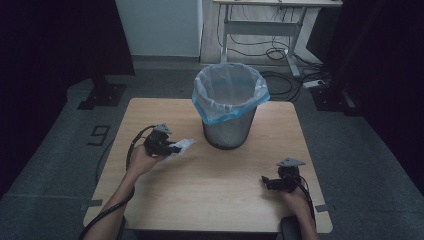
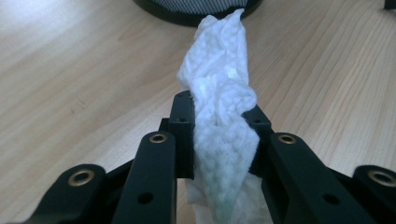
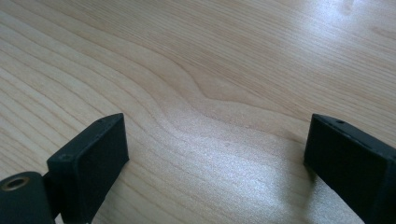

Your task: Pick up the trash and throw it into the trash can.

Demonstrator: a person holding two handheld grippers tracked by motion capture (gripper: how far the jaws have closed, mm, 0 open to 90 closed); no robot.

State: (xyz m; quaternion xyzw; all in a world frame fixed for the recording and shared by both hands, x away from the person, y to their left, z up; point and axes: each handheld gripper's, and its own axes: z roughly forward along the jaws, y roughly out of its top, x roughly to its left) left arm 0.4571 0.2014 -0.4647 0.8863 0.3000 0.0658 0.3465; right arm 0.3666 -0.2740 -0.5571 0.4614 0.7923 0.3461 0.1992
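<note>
— What have your jaws got?

— My left gripper (image 2: pixel 219 135) is clamped on a crumpled white tissue (image 2: pixel 219 93), its loose end pointing at the lined waste bin (image 1: pixel 230 105) just to the far right (presumably where it belongs).

— And the other?

— My right gripper (image 3: pixel 215 154) idles with jaws wide apart, low over bare table (image 1: pixel 210 190), near right.
</note>
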